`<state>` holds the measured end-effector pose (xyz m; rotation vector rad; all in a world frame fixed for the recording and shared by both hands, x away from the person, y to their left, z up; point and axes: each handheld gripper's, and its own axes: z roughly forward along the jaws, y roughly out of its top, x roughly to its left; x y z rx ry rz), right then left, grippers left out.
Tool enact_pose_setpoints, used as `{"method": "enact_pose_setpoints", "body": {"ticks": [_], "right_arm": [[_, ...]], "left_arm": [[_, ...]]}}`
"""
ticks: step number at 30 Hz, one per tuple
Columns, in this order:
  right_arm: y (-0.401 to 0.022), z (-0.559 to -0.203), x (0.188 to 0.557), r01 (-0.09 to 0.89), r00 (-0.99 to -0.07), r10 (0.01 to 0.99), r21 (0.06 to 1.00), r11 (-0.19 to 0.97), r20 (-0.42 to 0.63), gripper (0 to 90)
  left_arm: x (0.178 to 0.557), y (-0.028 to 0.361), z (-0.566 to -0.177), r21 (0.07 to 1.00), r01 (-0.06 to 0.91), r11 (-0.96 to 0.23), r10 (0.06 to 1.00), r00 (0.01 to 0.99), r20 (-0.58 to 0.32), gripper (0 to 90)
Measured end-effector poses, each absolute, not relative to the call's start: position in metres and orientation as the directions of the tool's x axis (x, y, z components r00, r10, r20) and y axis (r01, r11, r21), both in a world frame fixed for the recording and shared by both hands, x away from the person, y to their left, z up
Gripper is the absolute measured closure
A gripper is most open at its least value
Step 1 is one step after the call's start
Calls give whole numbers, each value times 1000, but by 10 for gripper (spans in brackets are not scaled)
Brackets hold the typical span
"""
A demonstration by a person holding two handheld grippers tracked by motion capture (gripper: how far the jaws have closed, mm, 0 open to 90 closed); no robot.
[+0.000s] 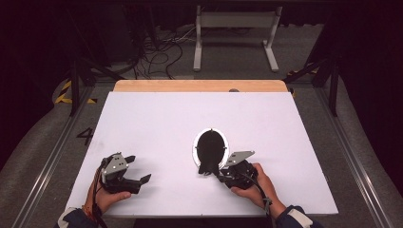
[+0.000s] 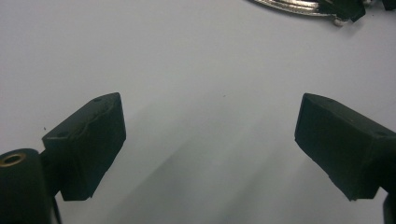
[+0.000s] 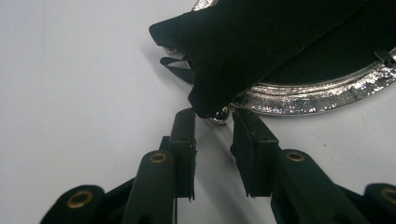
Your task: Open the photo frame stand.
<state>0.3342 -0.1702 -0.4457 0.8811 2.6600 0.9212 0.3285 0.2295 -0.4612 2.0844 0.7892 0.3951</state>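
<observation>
Black oval piece [image 1: 209,151] in silver rim [image 3: 317,95] lies flat on counter [image 1: 157,118], directly ahead of right hand-held gripper [image 3: 212,122]. Long axis runs away from us, near tip at its jaws. Jaws narrowly parted, straddling tip and small silver stud [image 3: 219,114]; we can't tell if gripping. Left hand-held gripper [image 2: 210,140] well off, wide open, empty.

oval frame [image 3: 322,100] cut off by right gripper view's edge, black stand [image 3: 261,42] covering its middle
</observation>
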Motion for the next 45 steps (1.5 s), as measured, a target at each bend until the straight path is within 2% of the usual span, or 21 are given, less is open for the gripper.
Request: {"method": "enact_pose_setpoints", "body": {"ticks": [5, 9, 14, 20, 26, 35, 42, 45], "right_arm": [[-166, -446, 335, 475, -798, 603, 613, 631, -3, 690], [-167, -446, 336, 499, -779, 627, 617, 608, 12, 723], [-173, -447, 340, 537, -762, 643, 634, 557, 80, 717], [-175, -446, 341, 532, -760, 642, 662, 528, 99, 720], [-180, -445, 344, 554, -749, 640, 692, 463, 172, 726], [-188, -447, 355, 617, -716, 613, 714, 332, 334, 615], [-189, -452, 365, 672, -678, 571, 706, 224, 463, 605], [-190, -452, 369, 690, -664, 557, 695, 202, 499, 574]], "left_arm": [[327, 228, -461, 808, 392, -439, 660, 751, -6, 96], [328, 230, -461, 810, 390, -438, 662, 750, -3, 96], [328, 230, -461, 807, 388, -445, 657, 754, -1, 96], [328, 228, -462, 803, 393, -448, 658, 753, 0, 97], [328, 228, -463, 800, 393, -454, 653, 757, -1, 97], [330, 225, -464, 792, 399, -462, 651, 759, -2, 103], [330, 220, -466, 778, 396, -489, 646, 763, 18, 111], [330, 219, -466, 776, 397, -491, 647, 762, 20, 111]]}}
